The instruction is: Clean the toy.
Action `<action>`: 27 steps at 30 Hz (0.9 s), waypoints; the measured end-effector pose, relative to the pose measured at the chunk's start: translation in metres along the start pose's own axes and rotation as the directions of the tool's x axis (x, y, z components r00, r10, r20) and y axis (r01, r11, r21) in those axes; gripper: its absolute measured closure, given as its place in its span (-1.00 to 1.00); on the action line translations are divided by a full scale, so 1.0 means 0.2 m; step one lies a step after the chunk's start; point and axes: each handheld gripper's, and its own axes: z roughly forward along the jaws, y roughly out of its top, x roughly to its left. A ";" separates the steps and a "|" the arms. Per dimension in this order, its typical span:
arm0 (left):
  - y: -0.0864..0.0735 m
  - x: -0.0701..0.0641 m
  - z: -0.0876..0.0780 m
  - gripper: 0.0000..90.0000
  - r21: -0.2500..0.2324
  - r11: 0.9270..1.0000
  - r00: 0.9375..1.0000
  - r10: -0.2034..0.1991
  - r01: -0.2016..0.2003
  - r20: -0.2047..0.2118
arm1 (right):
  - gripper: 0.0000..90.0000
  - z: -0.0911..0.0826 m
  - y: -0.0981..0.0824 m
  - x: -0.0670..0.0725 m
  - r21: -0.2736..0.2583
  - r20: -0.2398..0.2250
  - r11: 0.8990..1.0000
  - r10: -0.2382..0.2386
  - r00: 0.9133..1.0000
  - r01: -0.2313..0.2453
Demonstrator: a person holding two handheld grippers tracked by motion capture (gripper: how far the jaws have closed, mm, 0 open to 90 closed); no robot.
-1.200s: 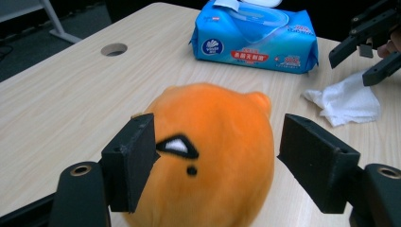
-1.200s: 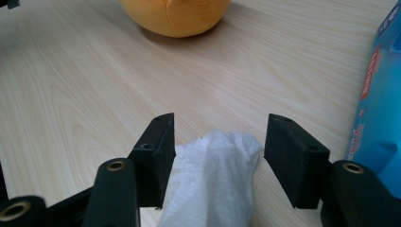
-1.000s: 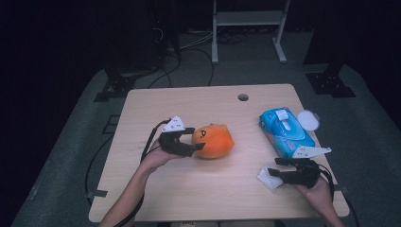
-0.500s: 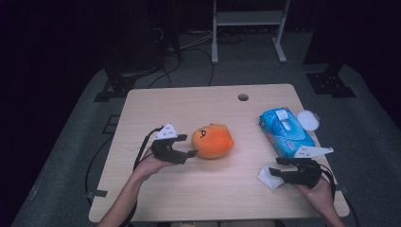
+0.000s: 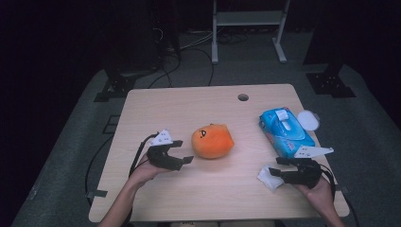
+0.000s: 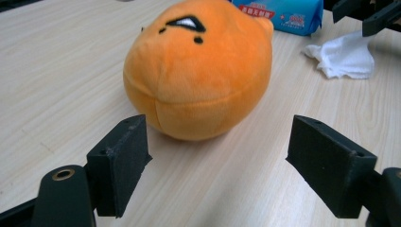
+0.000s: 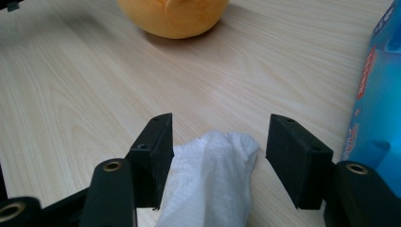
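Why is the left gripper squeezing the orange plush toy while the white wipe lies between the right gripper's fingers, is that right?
Not quite. In the left gripper view the left gripper is open, its fingers have just been opening, and the orange plush toy sits just beyond them, untouched. The white wipe does lie between the right gripper's fingers.

Orange plush toy (image 7: pixel 172 16) cut off by the top edge in the right gripper view; blue wipes pack (image 7: pixel 380 99) cropped at the right edge, its print too blurred to read. White wipe (image 7: pixel 208 184) runs off the bottom edge between the jaws. Pack label in the left gripper view (image 6: pixel 279 14) partly cropped, illegible
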 end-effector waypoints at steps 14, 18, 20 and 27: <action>-0.09 -0.01 -0.05 -0.56 0.020 1.000 1.000 -0.019 0.019 -0.007 | -0.10 0.00 0.00 0.00 0.000 -0.003 1.000 -0.001 1.000 0.001; -0.12 -0.02 -0.06 -0.57 0.024 0.999 1.000 -0.025 0.025 -0.007 | -0.10 0.00 0.00 0.00 0.003 -0.004 1.000 0.000 1.000 0.000; -0.14 -0.02 -0.07 -0.57 0.030 0.999 1.000 -0.028 0.028 -0.007 | -0.10 0.00 0.00 0.00 0.003 -0.005 1.000 0.000 1.000 0.000; -0.19 -0.03 -0.08 -0.58 0.042 0.998 0.999 -0.041 0.041 -0.006 | -0.10 0.00 0.00 0.00 0.003 -0.007 1.000 -0.002 1.000 0.002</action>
